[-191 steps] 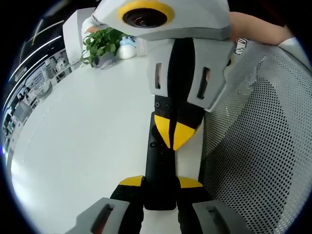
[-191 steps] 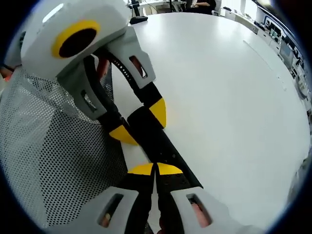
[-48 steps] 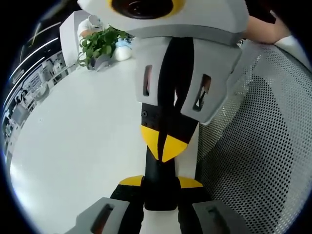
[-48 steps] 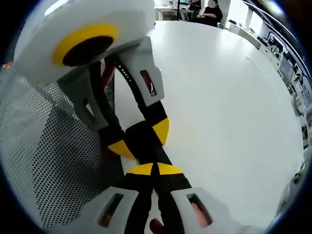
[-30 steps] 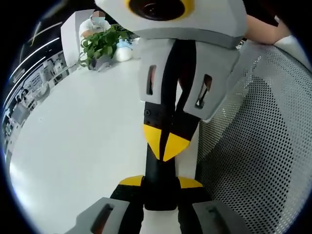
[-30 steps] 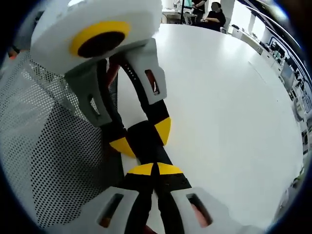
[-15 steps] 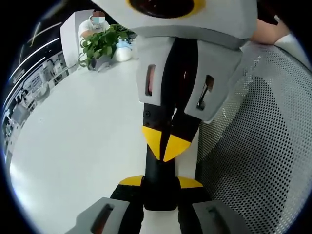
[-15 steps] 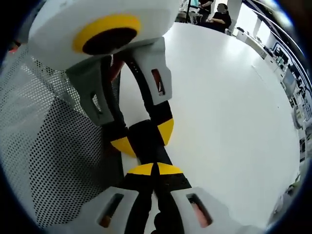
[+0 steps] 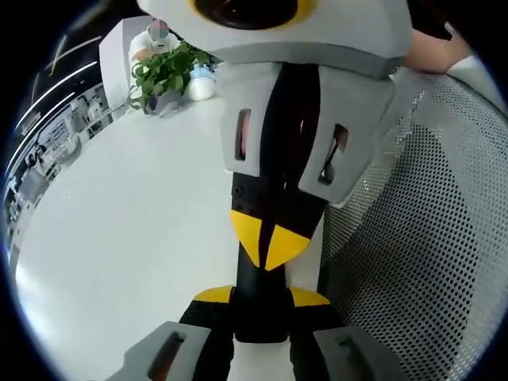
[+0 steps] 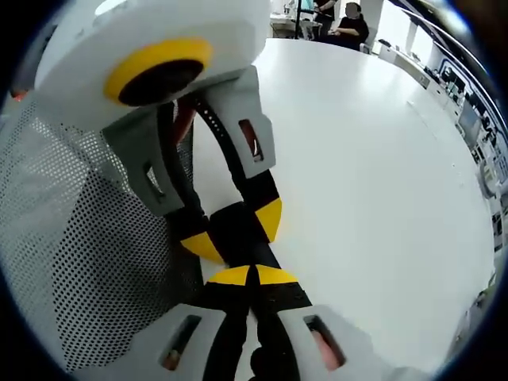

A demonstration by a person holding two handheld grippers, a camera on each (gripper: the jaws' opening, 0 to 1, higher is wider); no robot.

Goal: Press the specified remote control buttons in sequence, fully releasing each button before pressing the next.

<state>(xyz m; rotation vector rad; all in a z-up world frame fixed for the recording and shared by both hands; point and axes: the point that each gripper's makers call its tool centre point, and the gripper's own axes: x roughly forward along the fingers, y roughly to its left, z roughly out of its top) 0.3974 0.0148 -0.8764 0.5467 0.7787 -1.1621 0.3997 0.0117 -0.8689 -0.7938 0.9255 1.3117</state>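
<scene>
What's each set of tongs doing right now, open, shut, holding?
Left tongs: shut on the black remote, gripping its near end.
Right tongs: shut, tips together, pressing down on the remote's face.

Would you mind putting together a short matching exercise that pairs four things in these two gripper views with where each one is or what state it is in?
Things:
1. remote control
2. right gripper
3. potted plant
4. perforated mesh surface

Places or states:
A. at the far edge of the white table
B. jaws shut, yellow tips pointing down at the remote
C. clamped between the jaws of the left gripper
D. beside the remote, on the side away from the open tabletop

Pairs: 1-C, 2-B, 3-A, 4-D
</scene>
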